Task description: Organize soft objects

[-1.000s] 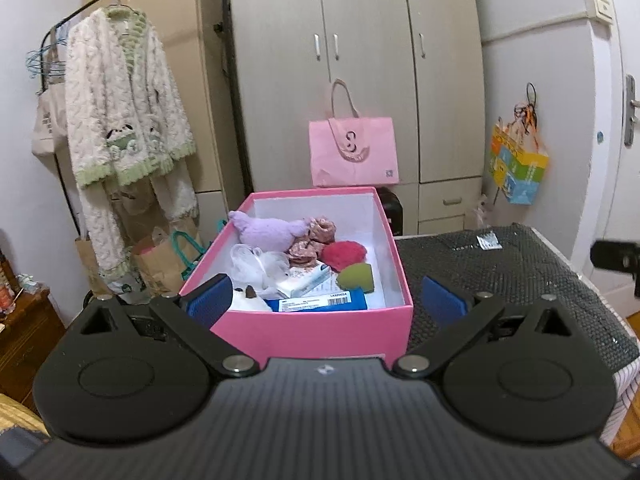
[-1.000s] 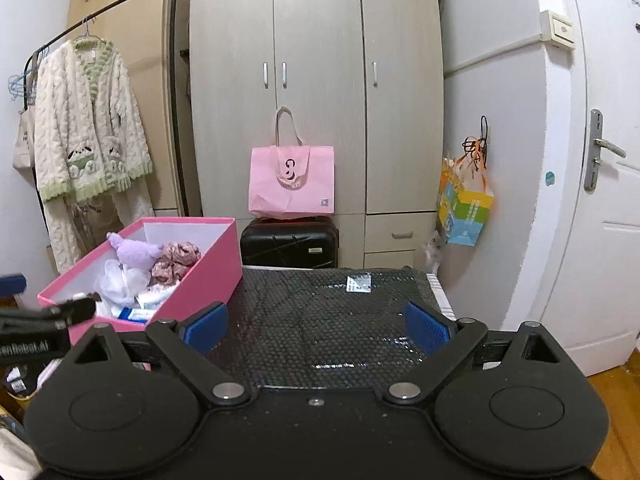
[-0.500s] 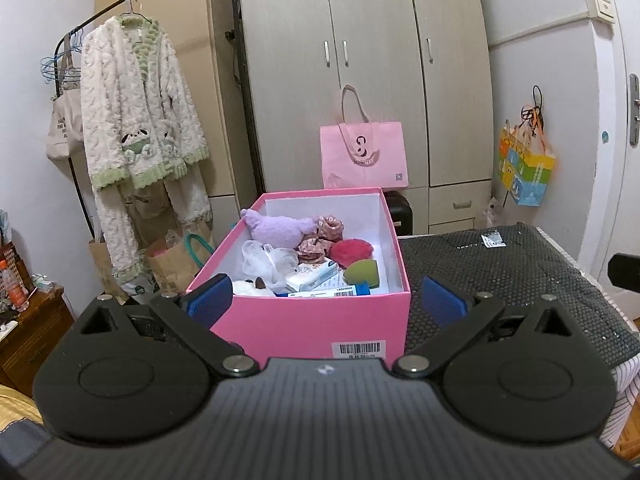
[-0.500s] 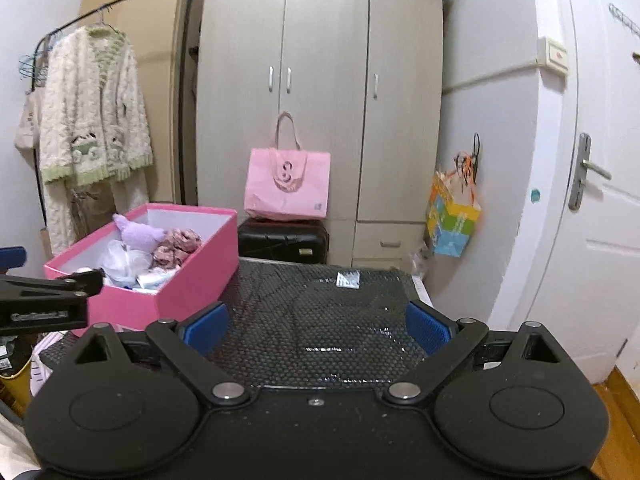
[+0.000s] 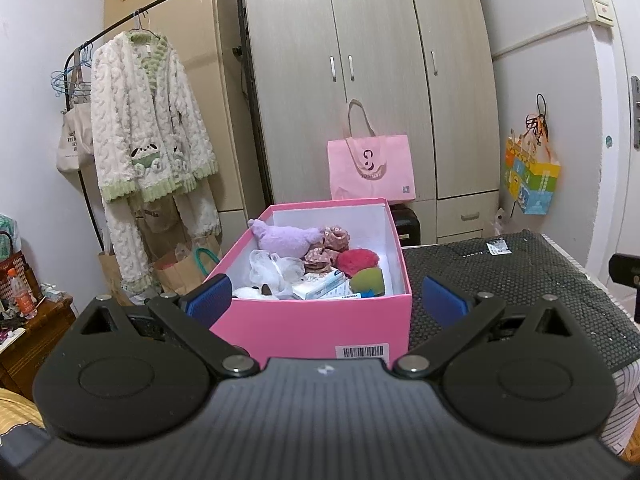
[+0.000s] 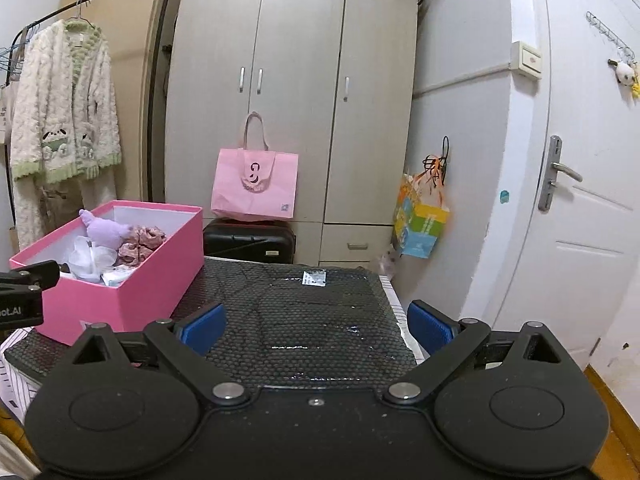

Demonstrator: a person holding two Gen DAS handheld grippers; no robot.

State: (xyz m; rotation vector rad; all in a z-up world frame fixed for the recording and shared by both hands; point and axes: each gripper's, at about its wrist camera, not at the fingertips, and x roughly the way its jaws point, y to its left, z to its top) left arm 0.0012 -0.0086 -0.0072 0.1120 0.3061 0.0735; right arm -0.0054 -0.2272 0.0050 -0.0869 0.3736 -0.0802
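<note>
From the left wrist camera, the left gripper (image 5: 326, 298) hangs with its jaws spread wide and nothing between them, just in front of the near wall of the pink box (image 5: 312, 328). The box sits on the left part of a black dotted mat (image 5: 520, 280). Inside the box lie a purple plush toy (image 5: 286, 236) at the back, a pink scrunchie (image 5: 326, 250) beside it, a red puff (image 5: 357, 262), a green sponge (image 5: 368, 280) toward the front right, a white filmy bag (image 5: 274, 268) on the left, and a small packet (image 5: 320, 288) near the front.

From the right wrist camera, the right gripper (image 6: 316, 326) is likewise wide open and empty, over the bare mat (image 6: 312, 320) to the right of the box (image 6: 132, 288). A small paper tag (image 6: 314, 278) lies at the mat's far edge.

The step in hand looks like reaching into the box for a soft item. To do it well, lift over the near wall, come down on one item only, and pinch its bulk gently so neighbours are not dragged along.
</note>
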